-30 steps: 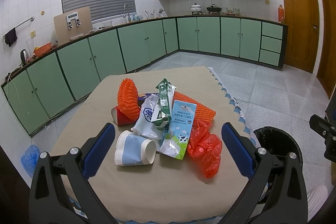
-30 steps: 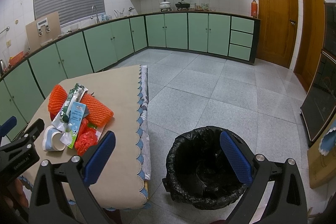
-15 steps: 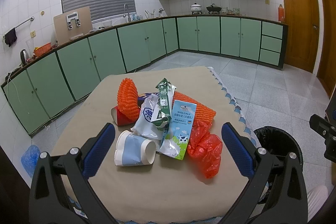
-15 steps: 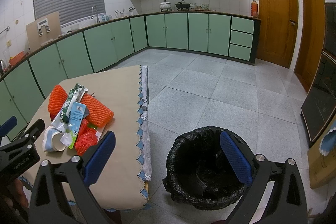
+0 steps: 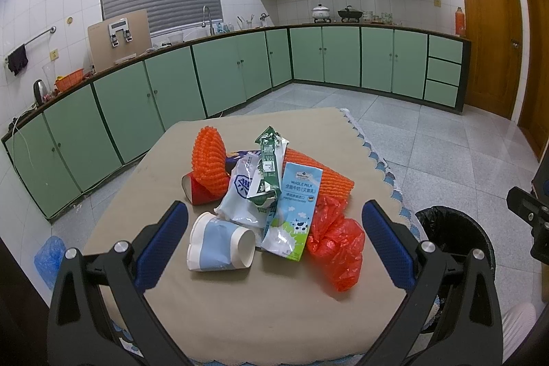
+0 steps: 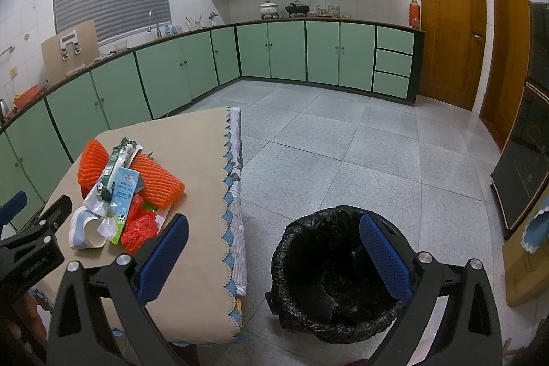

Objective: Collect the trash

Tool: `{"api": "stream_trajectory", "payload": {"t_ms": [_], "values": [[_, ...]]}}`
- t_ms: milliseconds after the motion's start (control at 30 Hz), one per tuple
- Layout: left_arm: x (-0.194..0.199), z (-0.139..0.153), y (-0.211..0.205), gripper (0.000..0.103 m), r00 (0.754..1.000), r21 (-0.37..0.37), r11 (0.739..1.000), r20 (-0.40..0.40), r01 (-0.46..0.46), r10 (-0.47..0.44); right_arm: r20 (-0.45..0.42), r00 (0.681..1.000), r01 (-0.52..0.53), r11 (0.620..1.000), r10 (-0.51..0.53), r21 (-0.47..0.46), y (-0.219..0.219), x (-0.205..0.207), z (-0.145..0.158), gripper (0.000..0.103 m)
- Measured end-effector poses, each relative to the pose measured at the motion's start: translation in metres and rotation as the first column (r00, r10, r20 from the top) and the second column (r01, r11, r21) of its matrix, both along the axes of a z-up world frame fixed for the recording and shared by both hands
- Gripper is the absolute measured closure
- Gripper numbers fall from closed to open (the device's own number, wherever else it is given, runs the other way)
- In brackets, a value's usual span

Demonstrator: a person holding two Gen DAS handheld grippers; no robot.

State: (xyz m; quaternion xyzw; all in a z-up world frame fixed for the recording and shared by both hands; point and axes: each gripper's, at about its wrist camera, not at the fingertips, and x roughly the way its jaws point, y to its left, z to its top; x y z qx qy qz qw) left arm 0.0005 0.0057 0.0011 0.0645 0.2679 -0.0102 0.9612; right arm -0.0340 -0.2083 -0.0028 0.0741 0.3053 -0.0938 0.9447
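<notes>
Left wrist view: left gripper (image 5: 274, 249) spread wide and empty, hovering at the near edge of the table (image 5: 240, 314), aimed at the trash heap. Nearest to the pads: tipped paper cup (image 5: 219, 246), mouth facing right, lying just beside the milk carton (image 5: 293, 211); red plastic bag (image 5: 338, 242) crumpled at the carton's right, touching it. Behind these, a white pouch (image 5: 242, 194), a green carton (image 5: 269, 168), 2 pieces of orange foam netting (image 5: 209, 160) and a red cup (image 5: 197, 191) half hidden beneath. Best done by starting with the loose cup at the front: straddle its wall across the short axis, close gently to avoid crushing or flicking it aside, lift clear before swinging right. Bin barely seen here, only a sliver of black liner (image 5: 446, 228) past the table's right edge.

Right wrist view: right gripper (image 6: 274, 249) also wide apart, holding nothing, poised over the black-lined trash bin (image 6: 336, 273) standing on the floor just beside the table (image 6: 192, 280). Shown here and not in the other view: full bin mouth, seemingly empty, and the gap between table edge and bin. Heap smaller and more oblique here; left gripper body visible at the lower left.
</notes>
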Motion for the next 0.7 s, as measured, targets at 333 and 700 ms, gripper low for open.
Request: {"api": "stream_trajectory", "payload": {"t_ms": [333, 700], "values": [[0.001, 0.001, 0.003, 0.005, 1.000, -0.003, 1.000, -0.003, -0.003, 0.003, 0.000, 1.000, 0.001, 1.000, -0.001, 0.000, 0.000, -0.001, -0.001, 0.006], [0.013, -0.002, 0.043, 0.005, 0.998, -0.013, 0.997, -0.008, -0.070, 0.070, 0.008, 0.999, -0.034, 0.999, 0.034, 0.010, 0.019, 0.014, -0.007, 0.006]]}}
